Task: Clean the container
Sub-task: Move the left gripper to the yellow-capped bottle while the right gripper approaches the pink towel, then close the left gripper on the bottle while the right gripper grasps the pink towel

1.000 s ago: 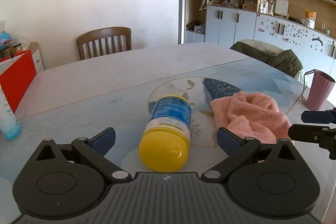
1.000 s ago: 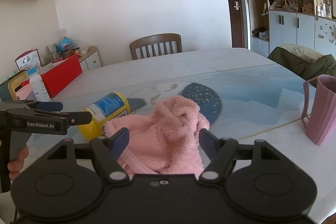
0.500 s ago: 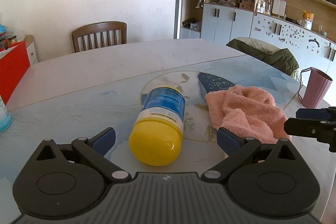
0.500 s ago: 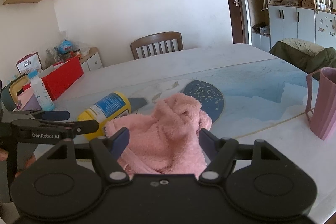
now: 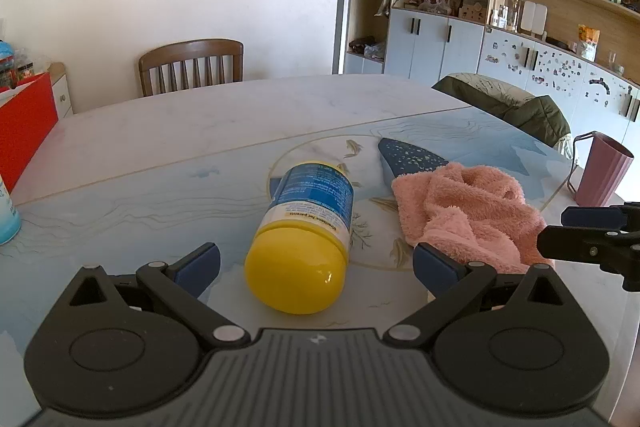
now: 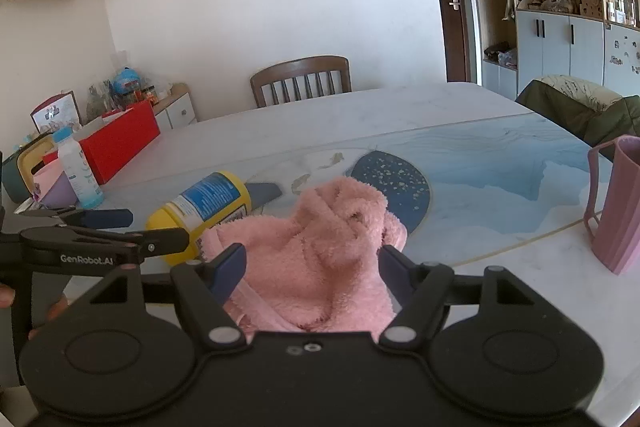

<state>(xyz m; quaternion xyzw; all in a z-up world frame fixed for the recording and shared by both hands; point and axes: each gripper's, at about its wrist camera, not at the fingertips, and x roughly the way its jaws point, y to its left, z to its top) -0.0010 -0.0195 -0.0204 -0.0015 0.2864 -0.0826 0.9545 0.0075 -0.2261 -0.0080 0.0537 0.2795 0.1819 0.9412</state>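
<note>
A yellow container point(image 5: 306, 231) with a blue label lies on its side on the table, its yellow lid end toward me in the left wrist view. My left gripper point(image 5: 316, 263) stands open, one finger on each side of the lid end, not touching it. A crumpled pink cloth point(image 6: 320, 251) lies to the right of the container point(image 6: 204, 207). My right gripper point(image 6: 312, 263) is open and straddles the cloth's near part. In the right wrist view, my left gripper point(image 6: 116, 227) shows at the left, beside the container. The pink cloth point(image 5: 464, 215) lies between the container and my right gripper point(image 5: 584, 231) in the left wrist view.
A pink ribbed cup point(image 6: 616, 207) stands at the table's right edge. At the table's left side are a white bottle with a blue cap point(image 6: 76, 171) and a red box point(image 6: 116, 143). A wooden chair point(image 5: 192, 67) stands behind the table point(image 5: 200, 131). A dark green cushion point(image 5: 520, 107) sits at the right.
The left gripper has swung slightly, so the container sits more centred between its open fingers. The right gripper has edged closer over the cloth.
</note>
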